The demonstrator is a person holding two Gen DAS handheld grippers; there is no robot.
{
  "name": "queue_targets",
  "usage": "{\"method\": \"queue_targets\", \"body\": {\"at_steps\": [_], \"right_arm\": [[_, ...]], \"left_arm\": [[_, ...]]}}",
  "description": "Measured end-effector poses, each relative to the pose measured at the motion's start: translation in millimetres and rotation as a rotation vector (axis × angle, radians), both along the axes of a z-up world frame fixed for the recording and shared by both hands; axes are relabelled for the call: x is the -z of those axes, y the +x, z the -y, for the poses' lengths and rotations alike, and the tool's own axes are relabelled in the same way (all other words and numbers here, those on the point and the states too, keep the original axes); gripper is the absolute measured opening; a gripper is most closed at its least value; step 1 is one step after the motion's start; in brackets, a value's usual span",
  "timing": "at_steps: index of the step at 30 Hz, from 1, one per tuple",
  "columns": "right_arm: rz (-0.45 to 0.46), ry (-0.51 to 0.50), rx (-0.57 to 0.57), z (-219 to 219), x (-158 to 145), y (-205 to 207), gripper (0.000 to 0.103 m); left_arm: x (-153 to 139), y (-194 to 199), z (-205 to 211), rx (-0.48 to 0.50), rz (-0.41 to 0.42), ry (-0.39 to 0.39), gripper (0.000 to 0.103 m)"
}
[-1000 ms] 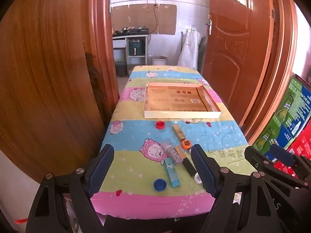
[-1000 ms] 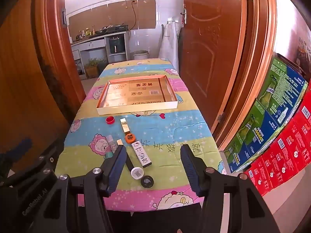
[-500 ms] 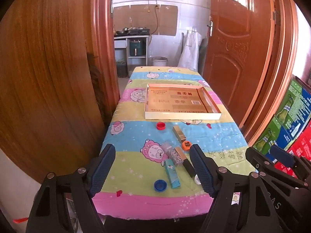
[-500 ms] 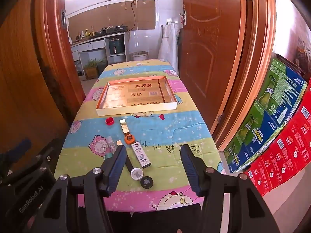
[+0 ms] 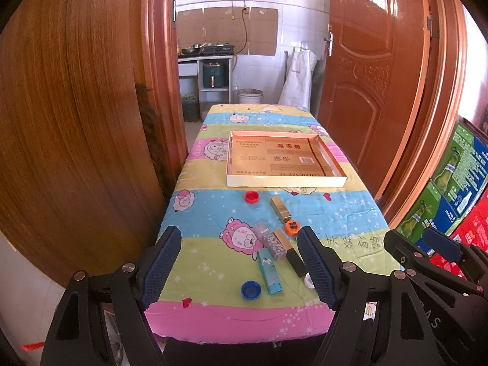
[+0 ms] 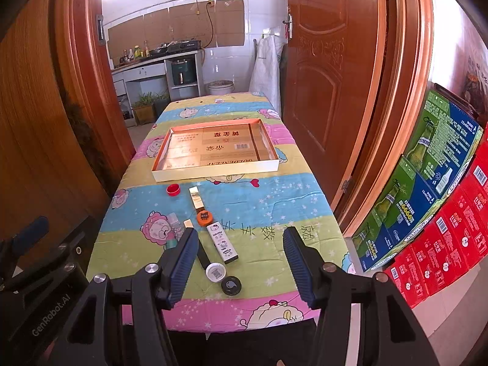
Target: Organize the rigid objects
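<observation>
Trouble could come from crowding: small caps and boxes lie close on the cartoon tablecloth (image 6: 262,201), near the flat cardboard tray (image 6: 213,170). Left gripper (image 5: 239,262) and right gripper (image 6: 241,262) hover spread wide, holding nothing; grabbing the white patterned box (image 6: 222,242) might knock the orange round cap (image 6: 204,217) away.

On the surface (image 5: 213,271), the tray (image 5: 283,181) lies far and central. Nearer, caps (image 5: 252,196), small boxes (image 5: 280,209) and tubes (image 5: 270,271) cluster left of centre, some touching, toward the near edge.
</observation>
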State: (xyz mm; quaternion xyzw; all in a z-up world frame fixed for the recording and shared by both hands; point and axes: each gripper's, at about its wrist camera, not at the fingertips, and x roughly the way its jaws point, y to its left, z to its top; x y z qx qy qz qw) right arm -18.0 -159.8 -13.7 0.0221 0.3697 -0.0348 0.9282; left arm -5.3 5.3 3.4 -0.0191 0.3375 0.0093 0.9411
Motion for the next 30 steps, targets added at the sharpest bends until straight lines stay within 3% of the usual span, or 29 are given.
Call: {"method": "queue_targets", "body": {"at_steps": [30], "right_arm": [[0.002, 0.013, -0.003, -0.9, -0.1, -0.5, 0.057]], "left_arm": [[1.7, -1.0, 0.1, -0.002, -0.003, 0.005, 0.08]]}}
